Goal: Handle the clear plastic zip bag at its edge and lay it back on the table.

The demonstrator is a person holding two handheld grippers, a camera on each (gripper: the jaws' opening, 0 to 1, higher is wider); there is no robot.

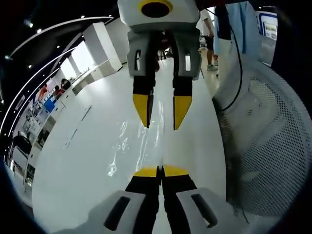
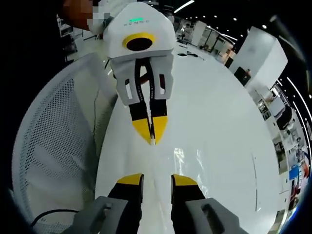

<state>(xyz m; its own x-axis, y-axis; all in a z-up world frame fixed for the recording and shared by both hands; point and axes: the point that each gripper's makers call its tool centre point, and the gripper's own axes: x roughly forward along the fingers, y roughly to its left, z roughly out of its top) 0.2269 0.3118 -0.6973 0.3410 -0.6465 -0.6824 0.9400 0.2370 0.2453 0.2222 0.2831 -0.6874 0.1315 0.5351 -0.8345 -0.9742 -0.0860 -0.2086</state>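
Two claws face each other across the zip bag, which lies flat on the white counter (image 1: 73, 161) between them.

Left gripper view: left claw (image 1: 160, 171) at the bottom, yellow tips pressed together, clenched. Right at those tips is the near edge of the clear plastic zip bag (image 1: 127, 146), visible mostly as glare streaks and wrinkles. Looks like the tips pinch that edge, but the film is too transparent to be sure. The right claw (image 1: 160, 110) comes in from the top, tips parted with a clear gap, hovering over the far part of the bag.

Right gripper view: same geometry mirrored. Right claw (image 2: 157, 180) at the bottom, released, gap between the yellow tips. Bag (image 2: 192, 163) glints just ahead of it and to one side. Left claw (image 2: 152, 130) opposite, tips closed to a point at the bag's far edge.

Key relation: the bag runs roughly along the line joining the two claws, one end at the left claw, the other end under or just ahead of the right. My read: left has the edge, right is free. White mesh basket (image 1: 273, 141) sits close beside the counter edge, well off the bag.

Lay-down should mean lowering the left claw along that axis, then opening.
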